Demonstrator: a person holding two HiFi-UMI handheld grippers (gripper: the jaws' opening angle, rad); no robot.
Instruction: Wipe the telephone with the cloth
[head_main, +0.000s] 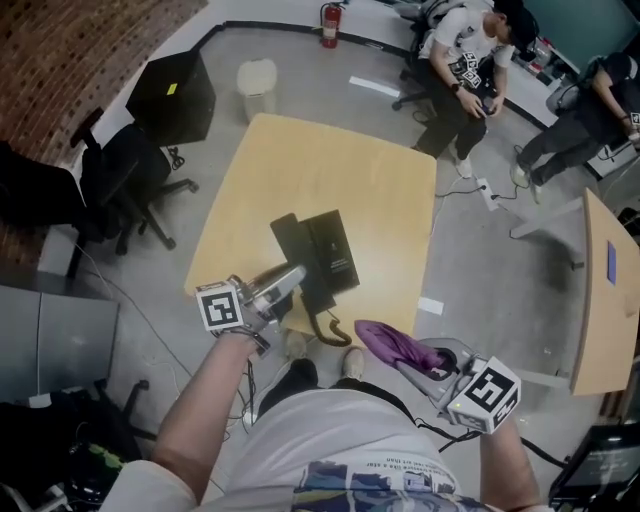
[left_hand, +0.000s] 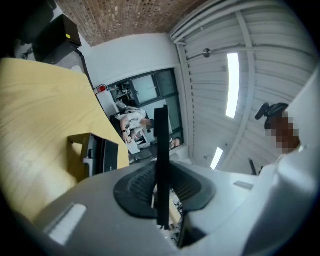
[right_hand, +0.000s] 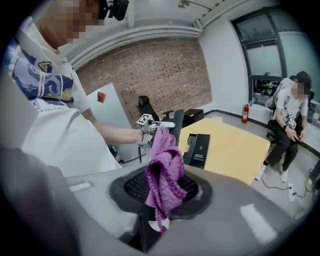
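The black telephone base (head_main: 335, 250) lies on the yellow table (head_main: 330, 165), near its front edge; it also shows as the base (left_hand: 97, 155) and base (right_hand: 199, 149) in the gripper views. My left gripper (head_main: 290, 282) is shut on the black handset (head_main: 292, 245), whose coiled cord (head_main: 325, 325) hangs off the table edge. Edge-on, the handset (left_hand: 161, 165) stands as a thin dark bar between the left gripper's (left_hand: 161, 189) pads. My right gripper (head_main: 420, 362) is off the table's front right corner, shut on a purple cloth (head_main: 392, 343). The cloth (right_hand: 162, 170) bunches up out of the right gripper (right_hand: 161, 194).
A black office chair (head_main: 125, 180), a black cabinet (head_main: 172, 95) and a white bin (head_main: 257, 88) stand left of and behind the table. Two people sit at the back right (head_main: 465, 60). Another table (head_main: 605, 290) is at the right. A paper slip (head_main: 430, 305) lies on the floor.
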